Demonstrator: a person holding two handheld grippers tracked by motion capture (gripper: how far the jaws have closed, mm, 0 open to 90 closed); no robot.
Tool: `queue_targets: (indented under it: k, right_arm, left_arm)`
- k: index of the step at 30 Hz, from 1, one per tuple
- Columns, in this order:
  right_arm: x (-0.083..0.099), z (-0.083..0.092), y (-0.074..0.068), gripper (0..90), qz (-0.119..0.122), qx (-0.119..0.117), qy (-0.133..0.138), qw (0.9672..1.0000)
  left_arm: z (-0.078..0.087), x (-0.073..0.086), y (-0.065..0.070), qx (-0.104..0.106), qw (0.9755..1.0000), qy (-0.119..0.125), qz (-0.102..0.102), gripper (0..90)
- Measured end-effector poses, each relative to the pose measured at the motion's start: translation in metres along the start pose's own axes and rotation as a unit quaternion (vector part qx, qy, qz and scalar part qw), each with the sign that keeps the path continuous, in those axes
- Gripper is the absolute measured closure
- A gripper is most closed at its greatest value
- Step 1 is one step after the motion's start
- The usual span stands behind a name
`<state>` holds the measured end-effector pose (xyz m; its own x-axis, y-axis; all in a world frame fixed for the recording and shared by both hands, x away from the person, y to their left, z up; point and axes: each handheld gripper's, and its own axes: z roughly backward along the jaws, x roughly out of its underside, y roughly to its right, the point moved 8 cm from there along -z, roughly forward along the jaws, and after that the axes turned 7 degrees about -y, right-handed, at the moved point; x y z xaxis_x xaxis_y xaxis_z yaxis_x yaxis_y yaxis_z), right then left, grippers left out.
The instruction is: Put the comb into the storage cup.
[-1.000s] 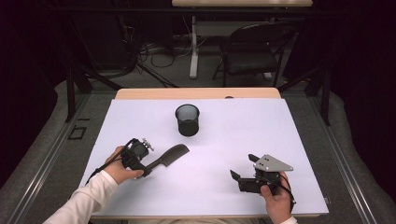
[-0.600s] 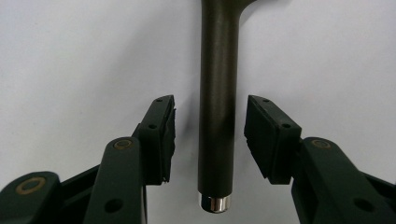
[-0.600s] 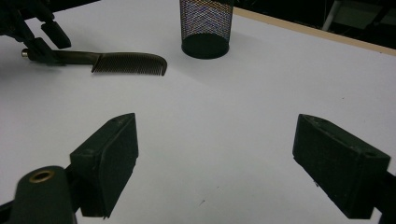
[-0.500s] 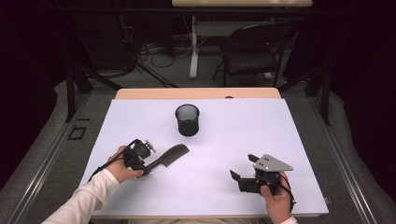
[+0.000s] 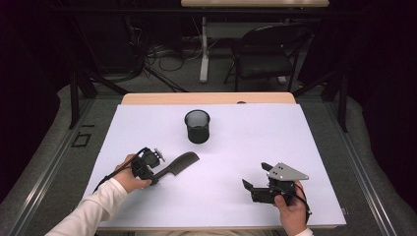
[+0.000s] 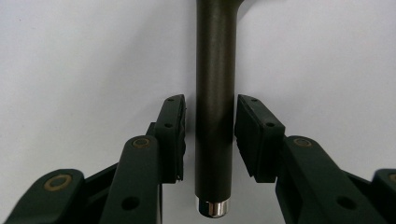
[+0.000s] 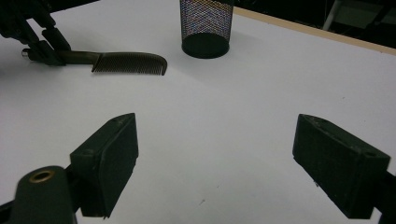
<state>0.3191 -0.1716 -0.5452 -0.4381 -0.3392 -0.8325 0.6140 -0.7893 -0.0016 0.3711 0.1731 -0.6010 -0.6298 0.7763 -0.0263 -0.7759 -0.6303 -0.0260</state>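
Looking at a dark comb [image 5: 179, 161], flat on the white table [image 5: 255, 147], at about 7 o'clock from the mesh cup [image 5: 197, 126] and a little apart from it. In the high view, teeth end toward 2 o'clock, handle toward 8 o'clock.

Around the handle, the left gripper [image 5: 156, 167]: just been closing, with the handle [image 6: 214, 70] between the jaws, near its metal-capped end. Not clenched yet, judging by the left gripper view: a thin gap at one pad, almost touching at the other. At 5 o'clock on the table, the right gripper [image 5: 252, 185]: released wide, holding nothing, low over the surface.

Probably light and stiff, of hard smooth material, so likely slippery between the pads. Better to grasp on the round handle and not on the teeth: thin there, perhaps easy to bend or to snap. With a hold so near to the end, possible to see the teeth side drop and turn in the grip; so squeeze firmly and lift slowly. Also very low on the table, so keep the pads close to the surface before clenching.
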Motion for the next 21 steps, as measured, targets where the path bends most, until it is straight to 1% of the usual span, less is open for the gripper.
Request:
queue_targets:
  k: [1, 8, 12, 21]
  right_arm:
    - [0.0, 0.0, 0.0, 14.1, 0.0, 0.0, 0.0, 1.0]
    - [0.0, 0.0, 0.0, 14.1, 0.001, 0.0, 0.0, 1.0]
    - [0.0001, 0.0, 0.0003, 14.1, 0.001, 0.0, 0.0, 1.0]
    - [0.0001, -0.0001, 0.0, 14.1, 0.001, 0.0, 0.0, 1.0]
  left_arm:
    - [0.0001, 0.0003, -0.0004, -0.001, 1.0, -0.003, -0.004, 63.3]
    - [-0.0015, -0.0002, 0.0005, -0.001, 1.0, -0.003, -0.002, 64.8]
    - [-0.0021, 0.0001, 0.0005, -0.003, 0.9999, -0.008, -0.007, 65.6]
    - [-0.0022, 0.0, 0.0012, 0.0, 0.9999, -0.009, -0.008, 68.4]
